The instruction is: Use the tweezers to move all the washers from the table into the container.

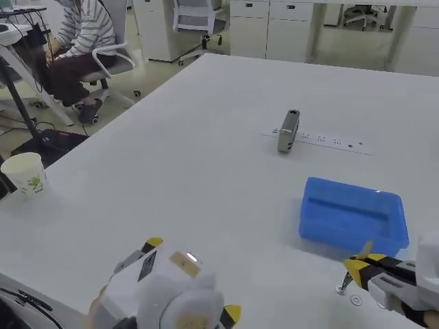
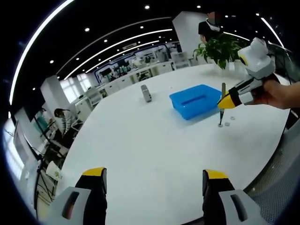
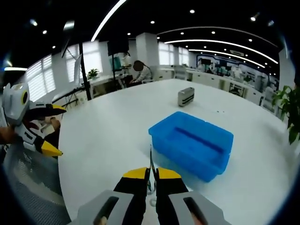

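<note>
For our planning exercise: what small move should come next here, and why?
Probably shift the tweezers onto the nearest washer and pinch it: the right gripper is shut on the tweezers, their tips sit at the table beside that washer, and the container waits close behind.

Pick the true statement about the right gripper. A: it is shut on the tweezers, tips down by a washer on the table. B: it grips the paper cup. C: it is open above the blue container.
A: the right gripper is shut on the tweezers, whose tips point down at the table beside a washer, just outside the blue container.
</note>
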Available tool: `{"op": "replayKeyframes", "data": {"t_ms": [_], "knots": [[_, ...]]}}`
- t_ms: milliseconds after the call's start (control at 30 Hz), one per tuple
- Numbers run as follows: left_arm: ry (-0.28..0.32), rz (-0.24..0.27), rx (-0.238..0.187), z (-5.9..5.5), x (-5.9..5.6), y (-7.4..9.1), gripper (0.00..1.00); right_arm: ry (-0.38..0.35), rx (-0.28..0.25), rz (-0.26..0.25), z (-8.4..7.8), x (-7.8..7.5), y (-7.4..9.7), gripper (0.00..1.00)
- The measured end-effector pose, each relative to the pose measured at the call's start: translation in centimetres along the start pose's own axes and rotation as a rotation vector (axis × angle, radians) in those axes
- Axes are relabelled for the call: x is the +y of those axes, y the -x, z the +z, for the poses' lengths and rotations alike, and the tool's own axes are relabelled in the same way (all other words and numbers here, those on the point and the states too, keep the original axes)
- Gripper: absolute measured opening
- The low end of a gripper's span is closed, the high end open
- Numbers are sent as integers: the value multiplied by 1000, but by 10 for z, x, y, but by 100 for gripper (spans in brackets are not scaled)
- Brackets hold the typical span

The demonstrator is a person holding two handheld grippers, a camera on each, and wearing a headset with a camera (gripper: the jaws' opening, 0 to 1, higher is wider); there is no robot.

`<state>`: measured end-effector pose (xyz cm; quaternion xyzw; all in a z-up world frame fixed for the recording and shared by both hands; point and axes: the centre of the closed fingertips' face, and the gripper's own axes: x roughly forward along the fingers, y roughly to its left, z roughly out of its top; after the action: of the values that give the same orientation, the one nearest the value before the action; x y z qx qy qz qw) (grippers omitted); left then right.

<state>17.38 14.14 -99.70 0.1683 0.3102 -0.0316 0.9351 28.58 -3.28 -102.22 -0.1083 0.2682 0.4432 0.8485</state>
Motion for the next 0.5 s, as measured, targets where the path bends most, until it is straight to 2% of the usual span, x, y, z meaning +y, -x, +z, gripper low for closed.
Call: {"op": "replayKeyframes", "data": {"t_ms": [200, 400, 500], "knots": [[-4, -2, 6, -1, -1, -1, 85, -17, 14, -20, 0, -3, 2, 1], [9, 4, -1, 0, 1, 0, 84, -67, 29, -9, -1, -5, 2, 0], [-3, 7, 2, -1, 1, 0, 84, -86, 1, 4, 7, -5, 5, 0]]}}
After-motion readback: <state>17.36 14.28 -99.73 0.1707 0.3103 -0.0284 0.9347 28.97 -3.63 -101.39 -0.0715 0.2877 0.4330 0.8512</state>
